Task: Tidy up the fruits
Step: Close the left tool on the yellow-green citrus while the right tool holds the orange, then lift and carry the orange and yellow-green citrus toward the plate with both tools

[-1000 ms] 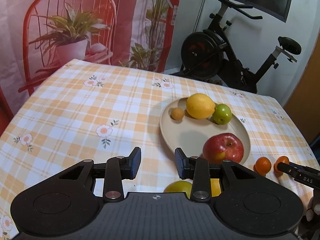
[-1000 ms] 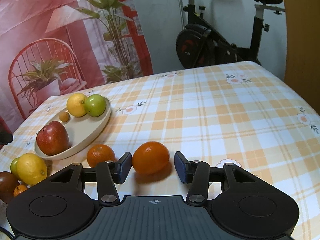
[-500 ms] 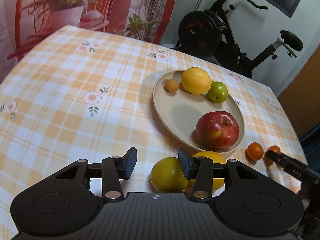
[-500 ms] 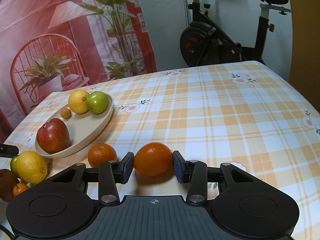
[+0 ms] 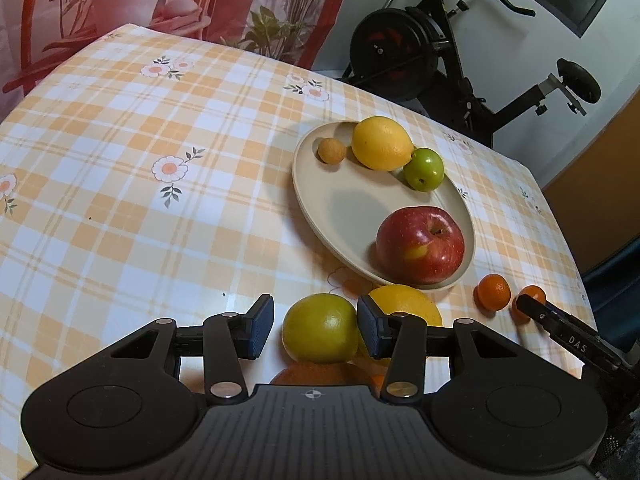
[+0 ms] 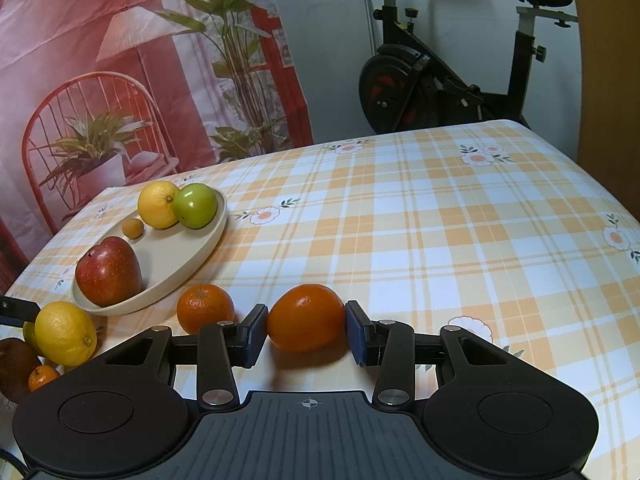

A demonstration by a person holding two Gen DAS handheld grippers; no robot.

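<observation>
While fruit remained off the plate: task unfinished.
Right gripper (image 6: 306,334): clamped on orange (image 6: 306,317), lower centre.
Left gripper (image 5: 316,332): jaws, just widened, loosely bracketed yellow-green citrus (image 5: 320,328).
Plate (image 5: 316,204), centre-right: held apple (image 5: 420,245), lemon (image 5: 381,143), two small fruits.

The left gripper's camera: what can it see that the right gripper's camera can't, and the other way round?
Only the left view shows the left gripper with its jaws around a yellow-green fruit, a gap on one side. Only the right view shows the right gripper shut on an orange. Both show the plate with the red apple, lemon, green apple and small tan fruit.
</observation>
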